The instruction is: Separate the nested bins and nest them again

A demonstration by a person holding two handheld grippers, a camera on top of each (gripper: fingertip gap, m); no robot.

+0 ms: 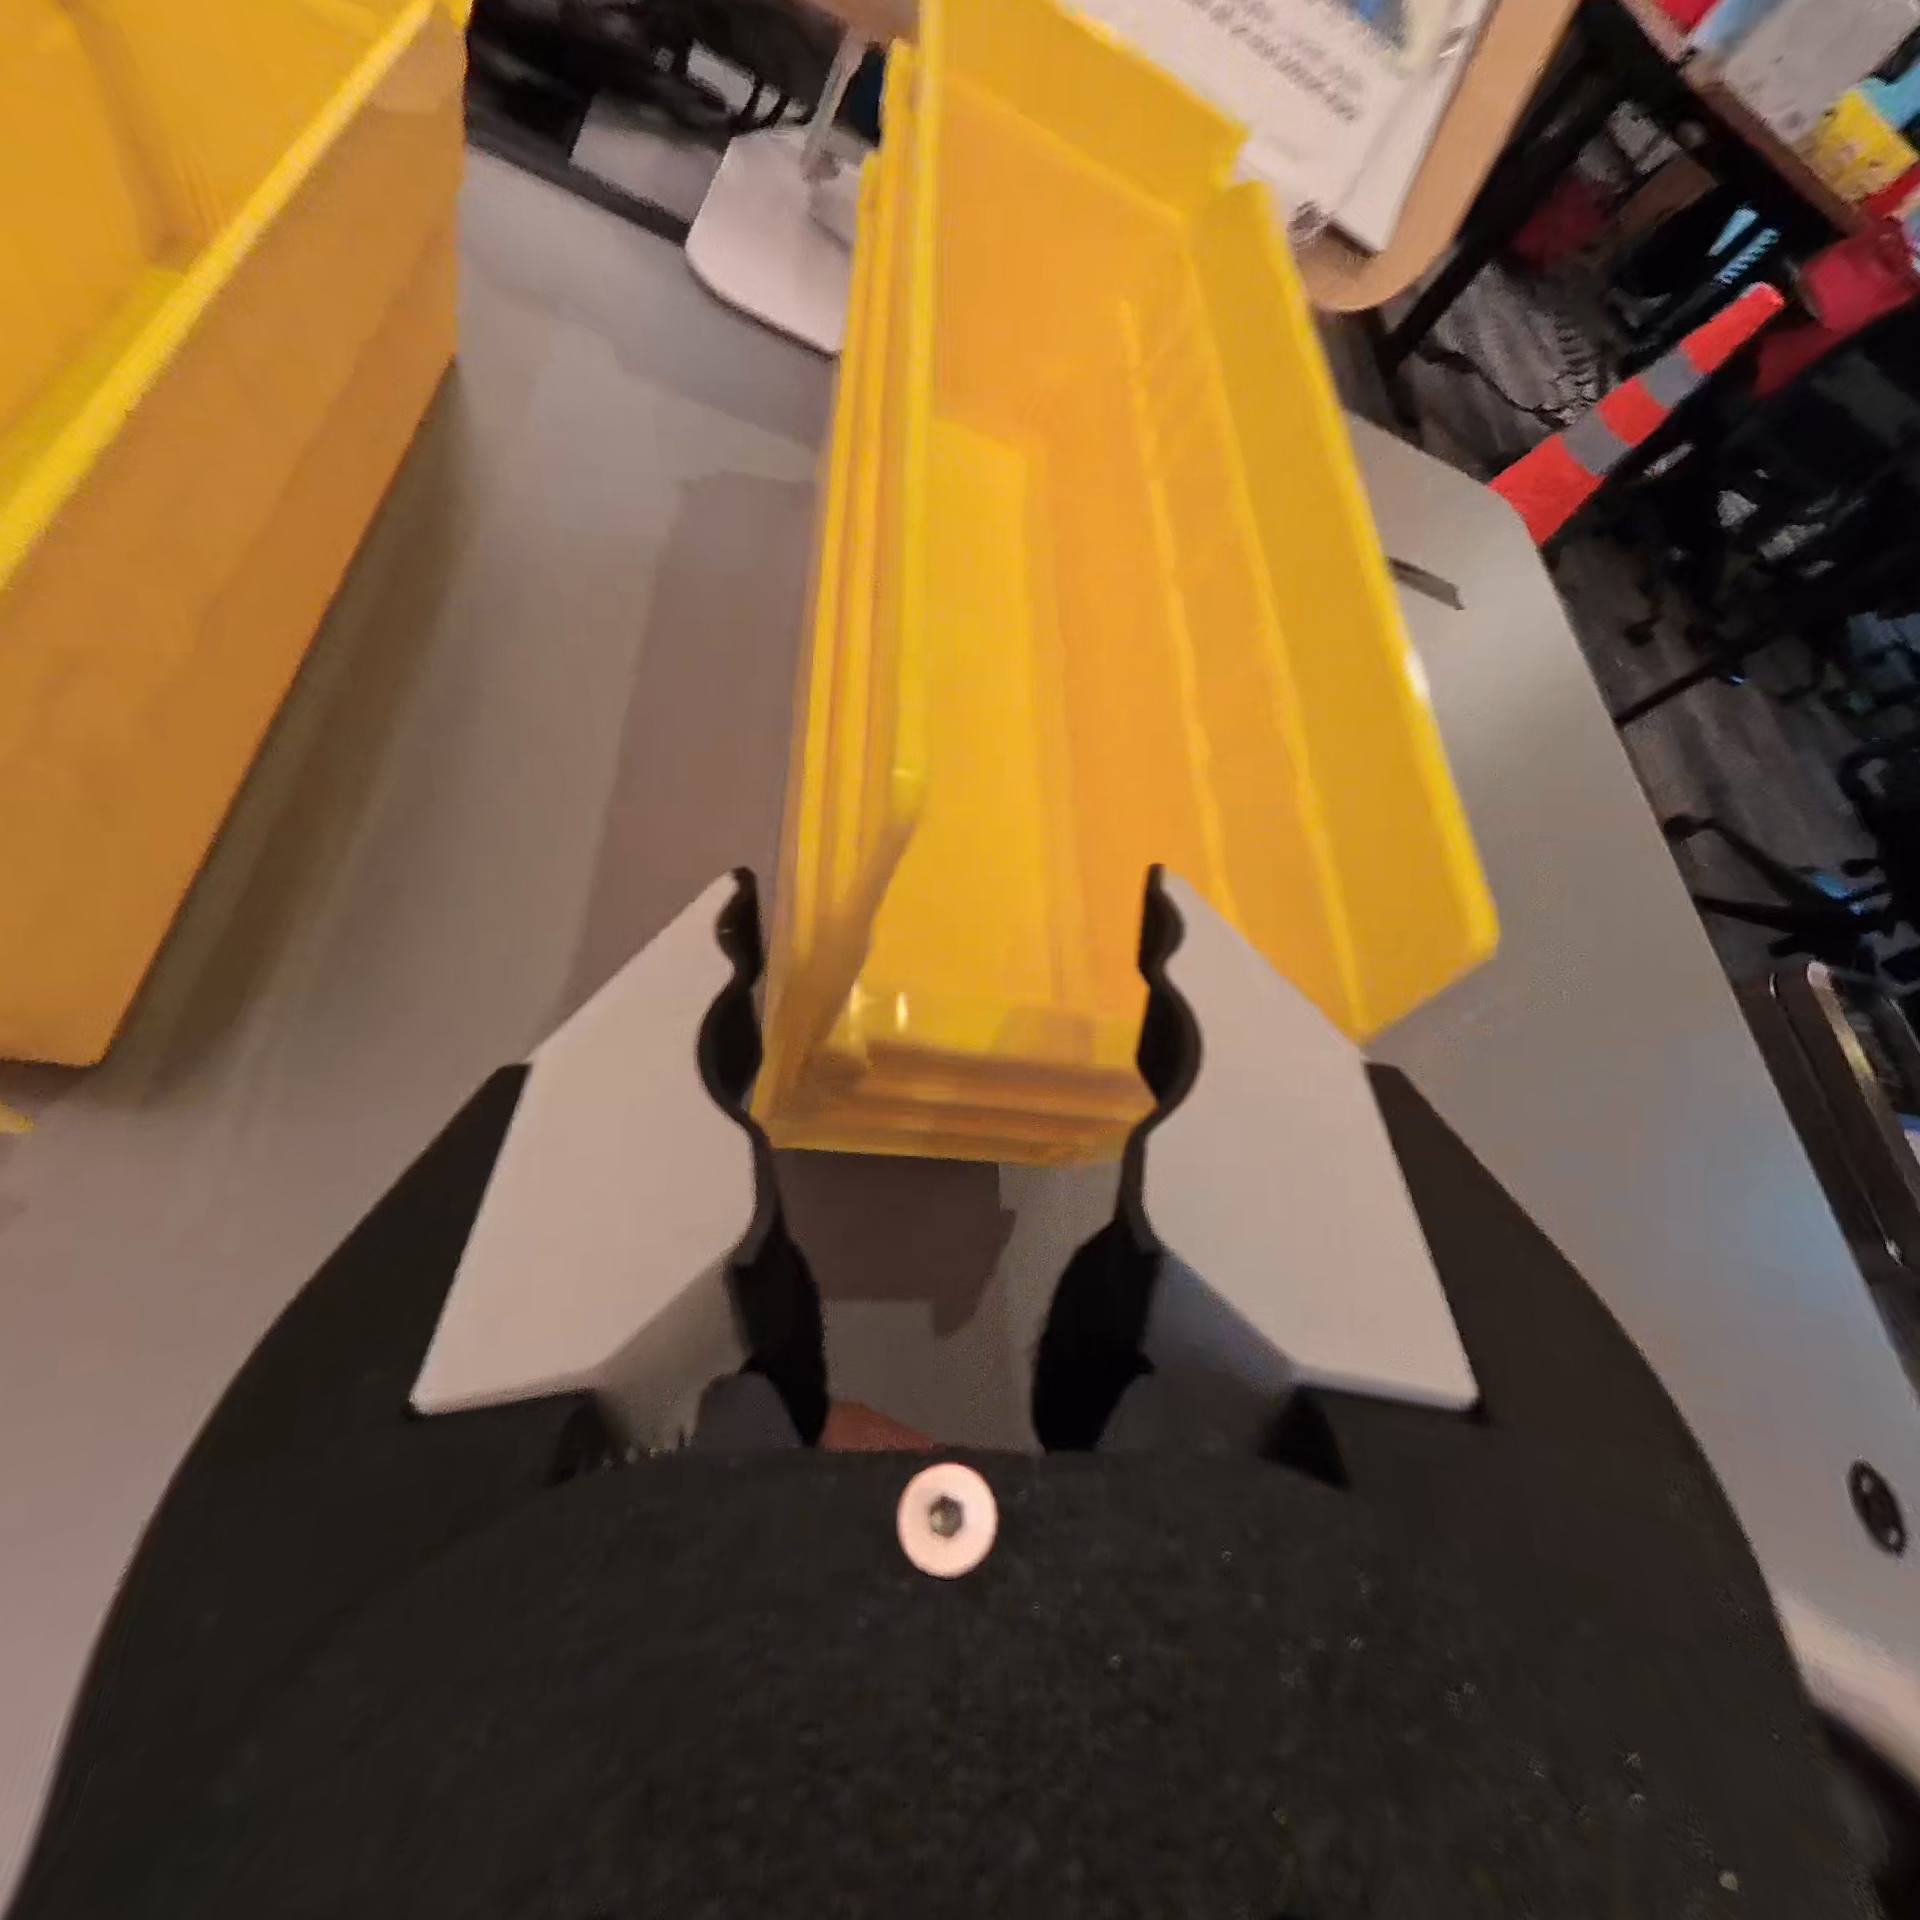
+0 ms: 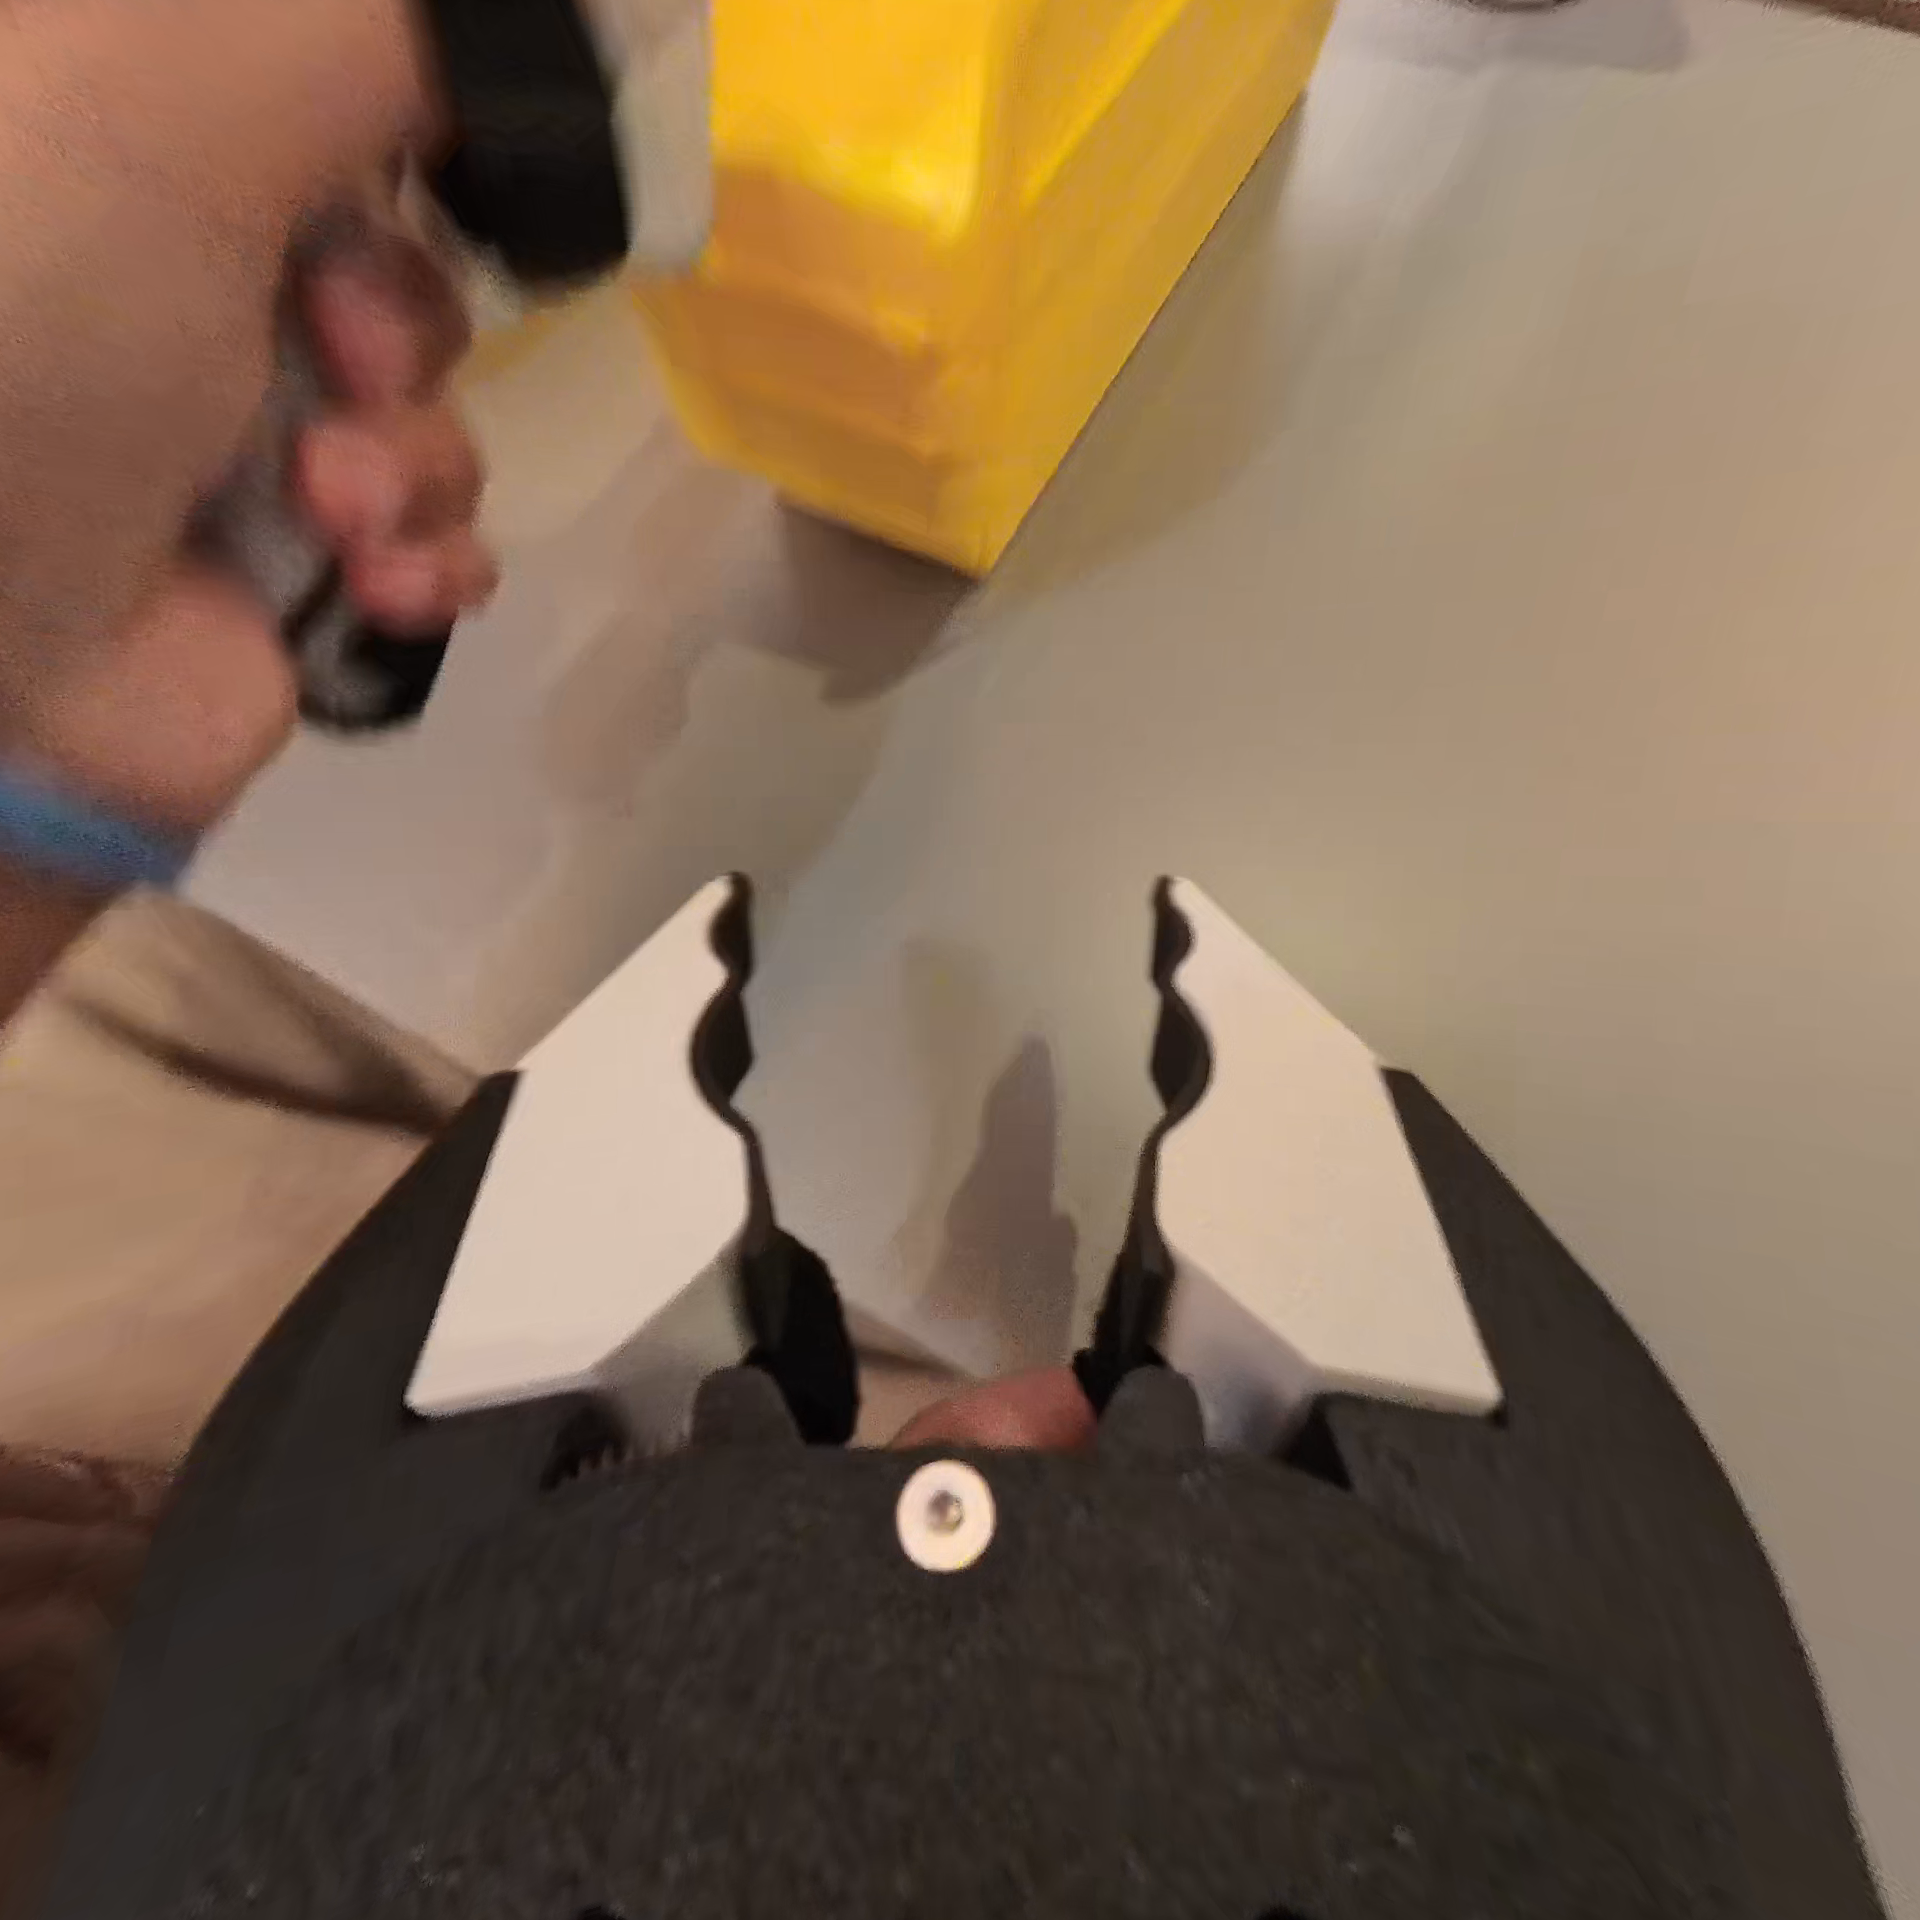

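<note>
Left wrist view: yellow bins, 2 — one bin (image 1: 1091, 644) tipped between the fingers, one bin (image 1: 177, 499) standing at left. Orange cones (image 1: 1662, 395): 1. White stand bases (image 1: 779, 249): 1. Table (image 1: 582, 665): 1.
Right wrist view: yellow bins (image 2: 935, 260): 1 in view. Hand-held grippers: 2, left (image 1: 951, 883) and right (image 2: 951, 888).

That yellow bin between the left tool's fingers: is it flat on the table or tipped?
Tipped: the yellow bin is angled, one end wall between the left tool fingers.

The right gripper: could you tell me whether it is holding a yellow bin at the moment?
No, the right gripper is open with only bare table between its fingers, and the yellow bin lies well ahead.
</note>
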